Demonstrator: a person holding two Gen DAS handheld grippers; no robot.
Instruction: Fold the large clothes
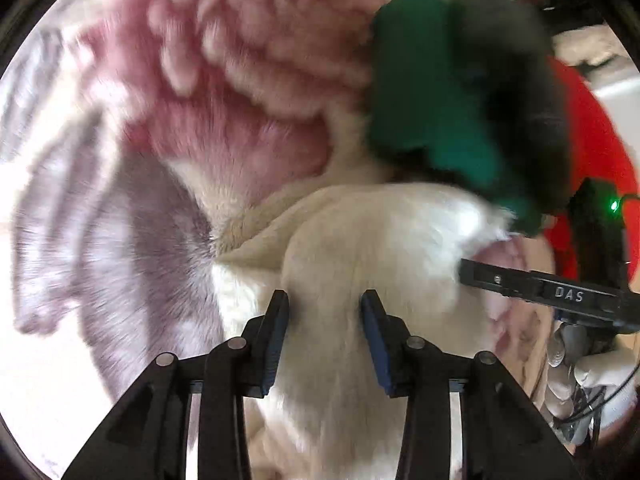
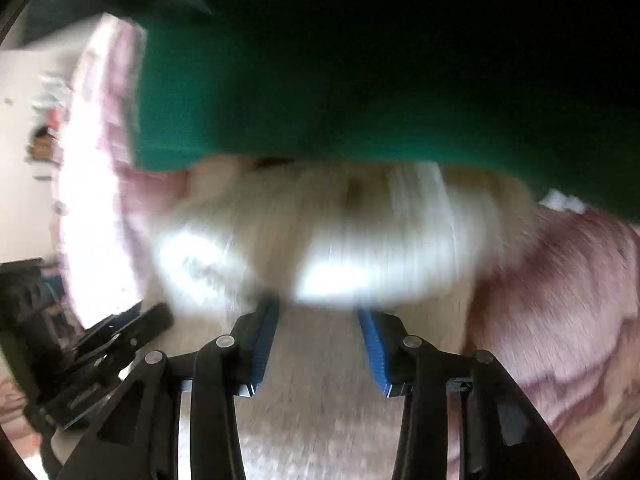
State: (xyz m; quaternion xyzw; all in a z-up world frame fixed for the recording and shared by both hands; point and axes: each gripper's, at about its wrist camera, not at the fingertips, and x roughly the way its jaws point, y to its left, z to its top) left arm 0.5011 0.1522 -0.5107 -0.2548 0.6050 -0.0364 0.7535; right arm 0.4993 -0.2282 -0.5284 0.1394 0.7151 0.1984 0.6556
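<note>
My left claw (image 1: 325,304) sits nearest the lens, its blue-padded jaws set apart with a cream fleece garment (image 1: 360,248) bulging between them. Whether the pads press the cloth I cannot tell, as the frame is blurred. The garment is the landmark. Beyond it and to its left spreads a fluffy blanket (image 1: 240,92) in pink, grey and white bands. A green cloth (image 1: 424,92) with a dark cloth (image 1: 516,40) against it lies over the garment's far right edge. A red object (image 1: 600,144) shows behind those. My right claw (image 1: 520,284) enters at the garment's right side.

In the right wrist view, my right claw (image 2: 318,320) also stands with jaws apart, the cream fleece garment (image 2: 320,400) running between them and a blurred white fold across their tips; grip cannot be confirmed. The green cloth (image 2: 320,100) hangs above the garment, the blanket (image 2: 560,300) to its right, my left claw (image 2: 112,344) to its left.
</note>
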